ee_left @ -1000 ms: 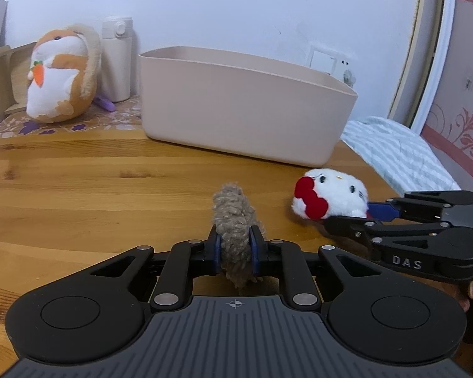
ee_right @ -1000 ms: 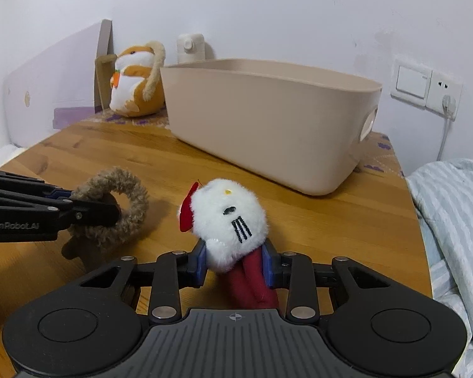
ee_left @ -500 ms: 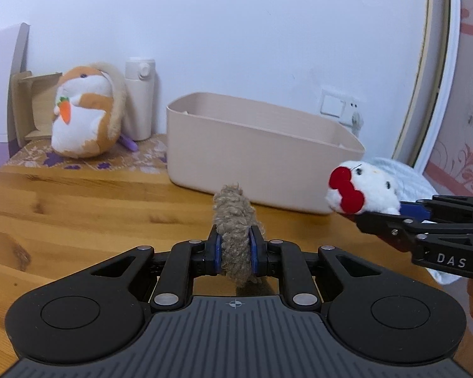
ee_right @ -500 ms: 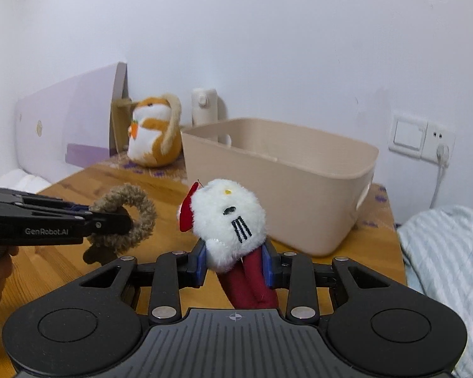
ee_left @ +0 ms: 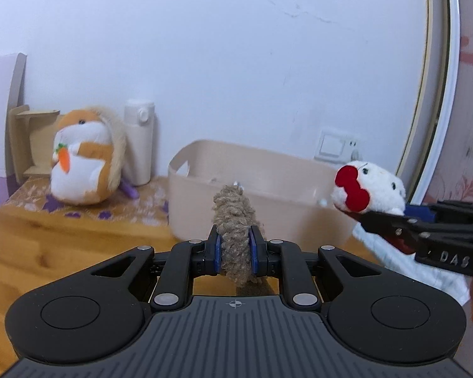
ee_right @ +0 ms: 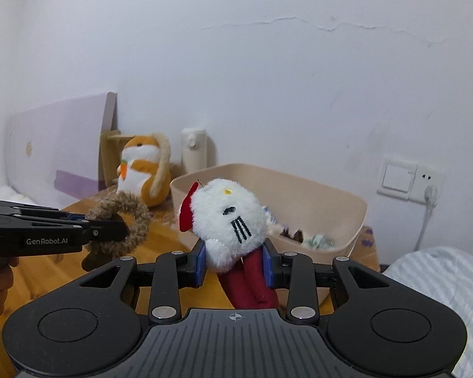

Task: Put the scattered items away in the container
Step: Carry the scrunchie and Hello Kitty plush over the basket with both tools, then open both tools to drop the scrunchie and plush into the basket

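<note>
Two soft toys ride in the air near the beige container (ee_right: 356, 217). Left gripper (ee_left: 235, 249) pinches a fuzzy brown ring (ee_left: 233, 220) edge-on; right gripper (ee_right: 235, 260) pinches a white plush cat (ee_right: 228, 217) low, by its red body. Both look light and squashy, so a pinch through the middle should hold without harm. Only the right view shows small items already lying inside the container; the left view shows mainly its near wall above the wooden surface (ee_left: 47, 245).
</note>
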`<state>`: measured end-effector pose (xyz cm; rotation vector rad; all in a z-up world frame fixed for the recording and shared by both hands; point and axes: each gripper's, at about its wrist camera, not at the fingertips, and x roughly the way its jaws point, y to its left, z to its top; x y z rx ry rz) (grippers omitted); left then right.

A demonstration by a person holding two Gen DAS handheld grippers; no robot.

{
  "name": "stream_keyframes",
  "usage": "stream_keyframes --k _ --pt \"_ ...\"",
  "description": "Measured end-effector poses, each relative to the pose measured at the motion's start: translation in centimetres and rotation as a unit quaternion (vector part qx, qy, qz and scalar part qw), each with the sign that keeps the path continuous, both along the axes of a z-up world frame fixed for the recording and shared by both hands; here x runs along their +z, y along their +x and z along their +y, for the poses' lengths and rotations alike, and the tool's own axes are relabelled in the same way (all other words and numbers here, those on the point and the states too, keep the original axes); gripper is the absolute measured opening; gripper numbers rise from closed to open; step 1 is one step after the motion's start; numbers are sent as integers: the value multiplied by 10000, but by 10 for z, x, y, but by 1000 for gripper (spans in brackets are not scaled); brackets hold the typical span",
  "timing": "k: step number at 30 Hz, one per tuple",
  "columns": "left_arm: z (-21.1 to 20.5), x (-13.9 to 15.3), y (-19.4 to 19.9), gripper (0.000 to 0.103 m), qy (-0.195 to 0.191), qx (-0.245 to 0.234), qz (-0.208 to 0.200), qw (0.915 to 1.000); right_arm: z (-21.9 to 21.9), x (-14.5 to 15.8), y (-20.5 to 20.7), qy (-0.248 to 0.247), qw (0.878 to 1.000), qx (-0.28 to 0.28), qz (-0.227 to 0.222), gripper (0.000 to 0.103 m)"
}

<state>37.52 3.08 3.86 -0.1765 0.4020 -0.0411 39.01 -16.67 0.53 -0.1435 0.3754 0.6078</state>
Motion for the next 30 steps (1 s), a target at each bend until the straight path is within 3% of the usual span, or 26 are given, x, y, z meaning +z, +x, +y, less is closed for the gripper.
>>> stream_keyframes --k 3,8,17,22,30 --pt "-1 12 12 17 -39 -24 -85 10000 3 6 6 26 9999 -63 -147 32" --pt "-13 29 31 17 269 -45 -397 9988 7 10 23 124 9995 -221 -212 33" --pt "-28 45 79 17 490 -228 -681 9962 18 14 68 187 9974 -633 -305 33" --pt "-32 37 114 17 594 -174 -512 9968 24 5 94 213 9958 -873 -182 33" --pt "-27 7 163 17 323 -155 186 9992 33 -15 125 39 9930 -1174 119 33"
